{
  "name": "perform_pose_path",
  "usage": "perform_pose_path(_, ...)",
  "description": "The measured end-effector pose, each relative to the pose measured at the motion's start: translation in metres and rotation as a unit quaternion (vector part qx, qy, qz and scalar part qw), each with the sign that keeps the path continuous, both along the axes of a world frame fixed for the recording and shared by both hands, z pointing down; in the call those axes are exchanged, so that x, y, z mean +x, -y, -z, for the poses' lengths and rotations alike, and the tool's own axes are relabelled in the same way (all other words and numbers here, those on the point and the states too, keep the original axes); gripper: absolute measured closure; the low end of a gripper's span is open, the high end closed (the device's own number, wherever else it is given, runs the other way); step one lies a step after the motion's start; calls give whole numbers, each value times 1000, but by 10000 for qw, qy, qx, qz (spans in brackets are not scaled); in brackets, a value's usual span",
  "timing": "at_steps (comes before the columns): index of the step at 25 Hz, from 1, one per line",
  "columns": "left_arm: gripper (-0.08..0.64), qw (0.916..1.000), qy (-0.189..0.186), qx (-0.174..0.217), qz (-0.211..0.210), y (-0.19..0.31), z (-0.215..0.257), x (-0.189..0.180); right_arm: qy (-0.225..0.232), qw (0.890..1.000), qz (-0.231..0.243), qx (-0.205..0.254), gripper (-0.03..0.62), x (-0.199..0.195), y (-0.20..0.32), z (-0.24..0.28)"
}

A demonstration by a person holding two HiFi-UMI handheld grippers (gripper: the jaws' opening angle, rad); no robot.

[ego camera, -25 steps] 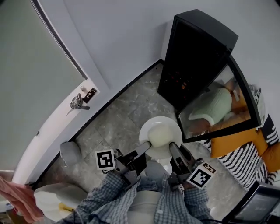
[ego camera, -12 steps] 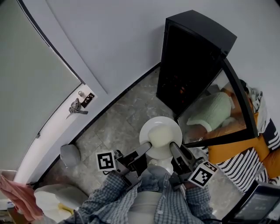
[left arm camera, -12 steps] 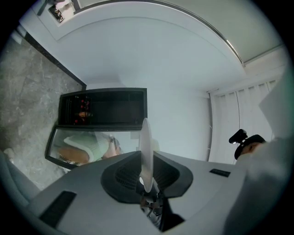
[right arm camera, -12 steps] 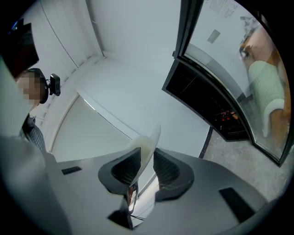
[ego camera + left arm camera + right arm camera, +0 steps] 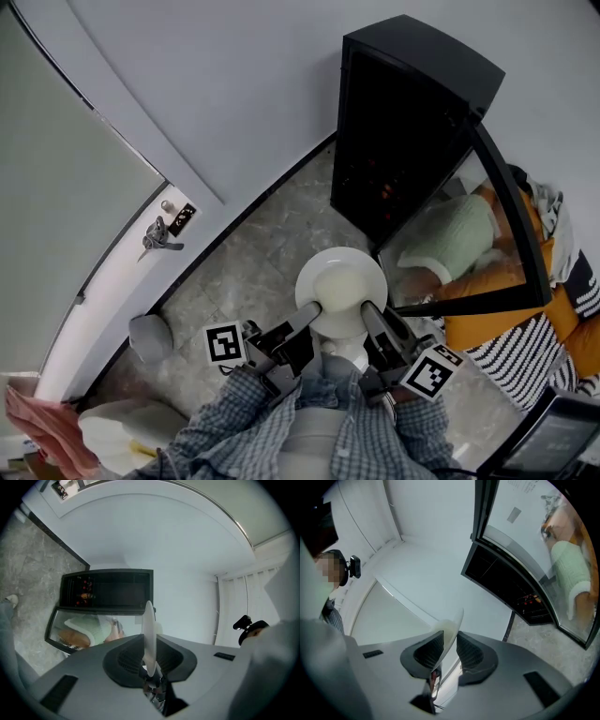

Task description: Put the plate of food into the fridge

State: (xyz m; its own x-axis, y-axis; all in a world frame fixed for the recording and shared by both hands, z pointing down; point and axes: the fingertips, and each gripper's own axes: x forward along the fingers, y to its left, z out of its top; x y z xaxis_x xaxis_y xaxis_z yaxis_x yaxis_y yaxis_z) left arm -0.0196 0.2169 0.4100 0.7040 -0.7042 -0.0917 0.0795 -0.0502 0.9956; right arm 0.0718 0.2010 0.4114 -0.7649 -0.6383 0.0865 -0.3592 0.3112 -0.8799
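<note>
A white plate (image 5: 342, 289) with pale food in its middle hangs over the stone floor, in front of the black fridge (image 5: 403, 112). The fridge's glass door (image 5: 478, 234) stands swung open to the right. My left gripper (image 5: 314, 314) is shut on the plate's near-left rim and my right gripper (image 5: 367, 317) on its near-right rim. In the left gripper view the plate (image 5: 149, 630) shows edge-on between the pads, with the fridge (image 5: 108, 590) beyond it. The right gripper view shows the rim (image 5: 452, 627) pinched between that gripper's pads, with the fridge (image 5: 506, 588) behind.
A white door with a metal handle (image 5: 159, 234) is at the left, and a small grey bin (image 5: 150, 333) stands by the wall. Orange and striped fabric (image 5: 553, 309) lies right of the fridge door. A dark screen (image 5: 553, 436) is at bottom right.
The plate stays gripped by both grippers. The view has crept toward the fridge, which sits a little further left and larger; the door handle has slid down-left.
</note>
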Motion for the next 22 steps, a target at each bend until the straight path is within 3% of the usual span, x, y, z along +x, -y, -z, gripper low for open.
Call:
perform_pose_path(9, 500, 9997, -42, -18, -243, 50, 0, -7, -85, 9998, -203, -35, 502, -6, 46, 0)
perform_pose_path(22, 500, 9990, -187, 61, -408, 122, 1, -47, -347, 9979, -541, 45, 502, -45, 113, 5)
